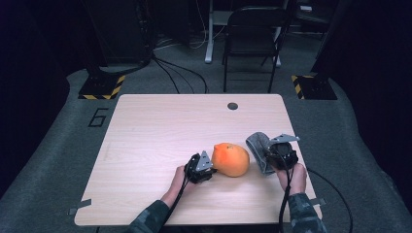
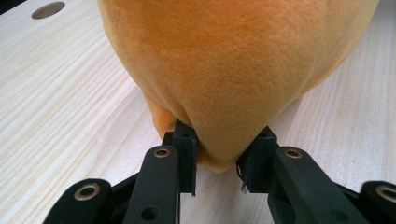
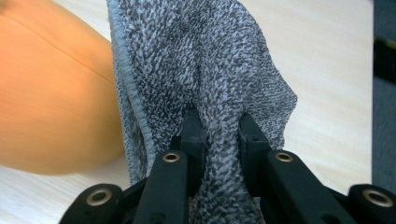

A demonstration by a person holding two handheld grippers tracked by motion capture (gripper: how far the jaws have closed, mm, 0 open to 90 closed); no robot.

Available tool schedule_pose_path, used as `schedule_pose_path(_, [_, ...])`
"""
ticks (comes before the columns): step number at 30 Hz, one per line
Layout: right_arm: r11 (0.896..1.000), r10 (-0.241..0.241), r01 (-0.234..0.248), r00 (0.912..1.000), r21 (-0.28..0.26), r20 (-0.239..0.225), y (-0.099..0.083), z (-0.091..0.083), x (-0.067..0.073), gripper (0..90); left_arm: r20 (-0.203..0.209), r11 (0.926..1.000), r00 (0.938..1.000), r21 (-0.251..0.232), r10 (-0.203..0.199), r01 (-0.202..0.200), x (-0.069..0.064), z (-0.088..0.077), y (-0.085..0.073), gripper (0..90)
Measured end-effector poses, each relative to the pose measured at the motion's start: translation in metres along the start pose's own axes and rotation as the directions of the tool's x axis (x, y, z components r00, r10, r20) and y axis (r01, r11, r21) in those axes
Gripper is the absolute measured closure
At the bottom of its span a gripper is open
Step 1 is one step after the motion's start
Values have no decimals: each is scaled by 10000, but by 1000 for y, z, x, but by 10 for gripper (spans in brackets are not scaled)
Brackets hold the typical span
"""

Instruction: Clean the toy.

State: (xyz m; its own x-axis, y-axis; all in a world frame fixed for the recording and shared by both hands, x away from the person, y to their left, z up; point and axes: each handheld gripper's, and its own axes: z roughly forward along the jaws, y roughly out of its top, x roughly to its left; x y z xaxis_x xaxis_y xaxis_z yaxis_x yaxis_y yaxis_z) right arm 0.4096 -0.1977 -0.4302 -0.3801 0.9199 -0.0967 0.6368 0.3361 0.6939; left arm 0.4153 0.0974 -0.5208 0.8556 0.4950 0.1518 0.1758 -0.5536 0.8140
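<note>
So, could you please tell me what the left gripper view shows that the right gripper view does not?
The left gripper view alone shows the left gripper pinching a fold at the end of the orange plush toy, plus the round hole in the table top. The right gripper view alone shows the right gripper clamped on the grey cloth, which hangs beside the toy. Both share the orange toy and the pale wooden table.
</note>
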Motion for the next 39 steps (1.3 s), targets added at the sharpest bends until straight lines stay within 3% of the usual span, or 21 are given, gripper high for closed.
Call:
schedule_pose_path(4, [9980,96,-104,9999,625,132,-8,18,-3,767,-42,10000,10000,-32,43,-43,0,0,-1,728])
schedule_pose_path(7, [9969,-12,5,10000,788,90,-10,26,-3,766,-156,9999,9998,-117,107,-109,-1,0,-1,748])
schedule_pose_path(18, [9974,144,-155,9998,701,167,-12,26,-9,764,-130,9966,9999,-827,-73,62,-1,-4,-2,784])
schedule_pose_path(24, [9975,328,-346,9990,620,293,-12,24,-12,764,157,9925,9987,-1119,-477,492,0,-11,4,783])
schedule_pose_path(33, [9983,368,-385,9986,429,392,-12,22,-15,765,752,9792,9900,-1562,-1190,1296,1,-35,24,780])
schedule_pose_path(37, [9981,390,-407,9985,470,371,-12,21,-15,764,1027,9745,9830,-1504,-1519,1663,0,-43,31,779])
schedule_pose_path(39, [9984,358,-375,9986,433,392,-12,22,-15,764,1115,9687,9762,-1455,-1861,2013,-1,-45,34,779])
